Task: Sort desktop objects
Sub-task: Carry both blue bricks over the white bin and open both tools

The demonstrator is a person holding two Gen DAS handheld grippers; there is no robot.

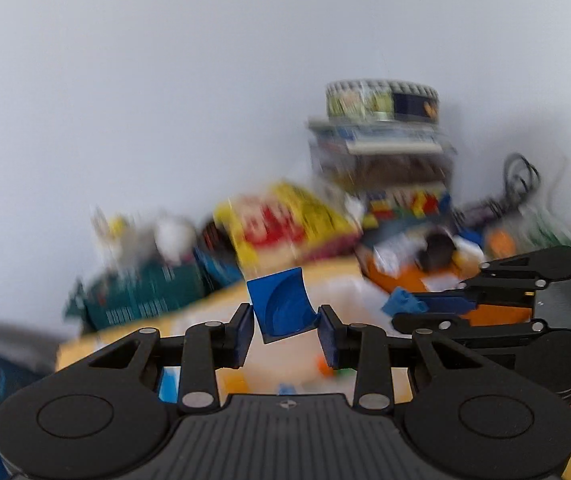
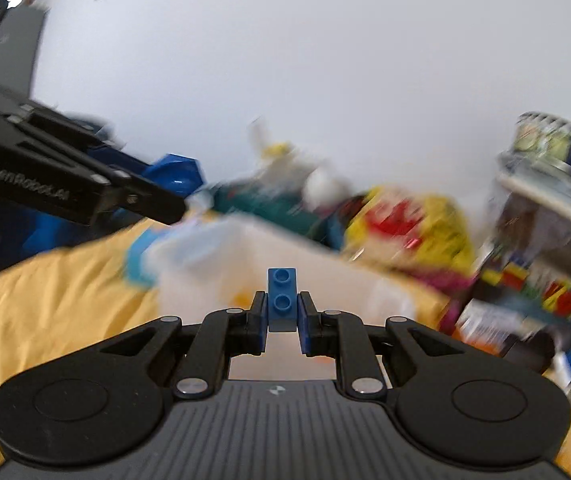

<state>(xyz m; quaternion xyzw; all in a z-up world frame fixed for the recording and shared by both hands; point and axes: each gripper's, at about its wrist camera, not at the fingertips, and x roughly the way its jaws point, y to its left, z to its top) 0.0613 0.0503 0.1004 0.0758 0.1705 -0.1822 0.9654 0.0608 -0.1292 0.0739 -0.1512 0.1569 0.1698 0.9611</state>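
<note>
The left gripper [image 1: 285,316] pinches a glossy blue curved block [image 1: 283,306], tilted; the right gripper [image 2: 282,312] clamps a narrow studded blue brick [image 2: 282,298]. Both hang above a yellow cloth [image 2: 45,300]. The white bin [image 2: 253,264] and the clutter behind are blurred.

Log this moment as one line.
left gripper: holds blue curved piece | right gripper: holds blue two-stud brick | background: blurred

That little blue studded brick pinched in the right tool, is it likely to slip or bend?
The blue brick probably won't bend: it looks like rigid moulded plastic with crisp edges. It seems light, being small between the right tool fingers. Its glossy sides might slip, since only its lower half sits between the pads.
</note>
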